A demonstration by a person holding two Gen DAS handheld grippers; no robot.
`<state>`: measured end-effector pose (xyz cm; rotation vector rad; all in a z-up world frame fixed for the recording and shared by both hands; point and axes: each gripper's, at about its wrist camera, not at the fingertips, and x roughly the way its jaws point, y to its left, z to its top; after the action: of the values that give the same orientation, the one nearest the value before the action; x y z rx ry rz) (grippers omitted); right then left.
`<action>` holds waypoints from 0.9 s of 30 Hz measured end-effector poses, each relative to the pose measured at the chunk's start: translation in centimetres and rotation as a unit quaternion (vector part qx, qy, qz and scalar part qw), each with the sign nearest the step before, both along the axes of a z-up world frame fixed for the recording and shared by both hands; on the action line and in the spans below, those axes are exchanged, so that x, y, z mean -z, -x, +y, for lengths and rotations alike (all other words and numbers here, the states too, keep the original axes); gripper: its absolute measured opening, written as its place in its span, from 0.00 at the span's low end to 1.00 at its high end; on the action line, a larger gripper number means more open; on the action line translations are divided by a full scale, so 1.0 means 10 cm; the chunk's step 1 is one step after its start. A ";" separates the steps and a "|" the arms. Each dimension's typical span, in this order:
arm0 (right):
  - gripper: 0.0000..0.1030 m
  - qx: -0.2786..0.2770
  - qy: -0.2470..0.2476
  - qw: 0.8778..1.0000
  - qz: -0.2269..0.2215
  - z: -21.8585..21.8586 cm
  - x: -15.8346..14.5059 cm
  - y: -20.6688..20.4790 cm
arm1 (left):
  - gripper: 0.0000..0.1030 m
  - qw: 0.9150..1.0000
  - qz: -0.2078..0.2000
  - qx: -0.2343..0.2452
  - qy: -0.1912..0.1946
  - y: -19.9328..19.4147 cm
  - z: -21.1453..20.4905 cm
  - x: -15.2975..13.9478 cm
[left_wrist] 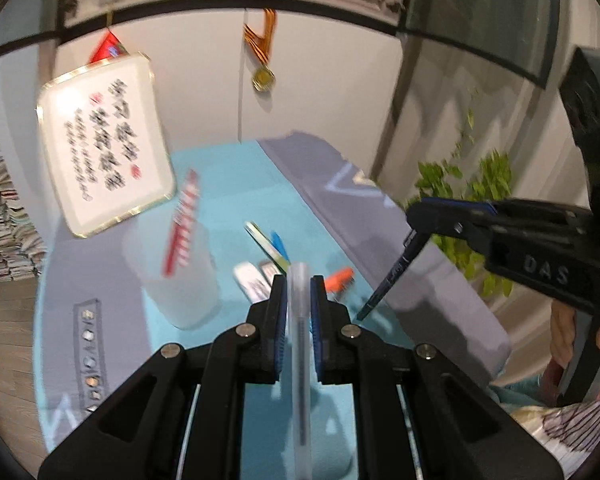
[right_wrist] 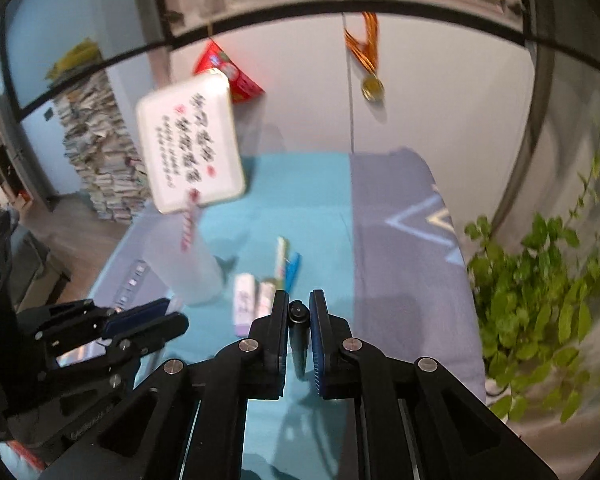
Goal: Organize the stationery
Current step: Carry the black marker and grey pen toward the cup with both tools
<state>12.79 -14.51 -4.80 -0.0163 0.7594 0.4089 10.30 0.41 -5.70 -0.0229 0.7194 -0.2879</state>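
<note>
Left wrist view: the left gripper (left_wrist: 299, 300) is clamped on a translucent pen (left_wrist: 300, 344), which runs lengthwise between the blue pads above the turquoise-and-grey table mat (left_wrist: 236, 188). The right gripper (left_wrist: 414, 222) enters from the right, pinching a dark pen (left_wrist: 390, 280) that hangs tip-down above the mat. A frosted cup (left_wrist: 180, 280) stands on the mat at the left and holds a red-and-white striped pen (left_wrist: 182, 228). Loose stationery lies between cup and grippers: a white eraser (left_wrist: 250, 280), an orange item (left_wrist: 338, 279) and a blue pen (left_wrist: 279, 245); blur hides their finer details. Right wrist view: the right gripper (right_wrist: 299, 312) grips the dark pen (right_wrist: 299, 328) end-on between narrow fingers. The left gripper (right_wrist: 172, 316) appears at lower left, beside the frosted cup (right_wrist: 192, 272).
</note>
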 end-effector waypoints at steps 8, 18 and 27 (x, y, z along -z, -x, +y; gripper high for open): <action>0.11 -0.036 -0.011 0.998 -0.053 0.34 -0.45 0.10 | 0.09 0.996 -0.070 -0.050 0.031 -0.05 0.40 -0.56; 0.11 -0.052 -0.016 0.997 -0.059 0.56 -0.55 0.12 | 0.09 0.983 -0.128 -0.112 0.063 -0.49 0.73 -0.68; 0.11 -0.079 -0.044 0.993 -0.074 0.88 -0.77 -0.10 | 0.09 0.976 -0.131 -0.157 0.081 -0.78 1.00 -0.50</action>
<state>13.77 -5.75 2.94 -0.0237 0.5959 0.5847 18.06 10.37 -0.69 -0.2467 0.4196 -0.0434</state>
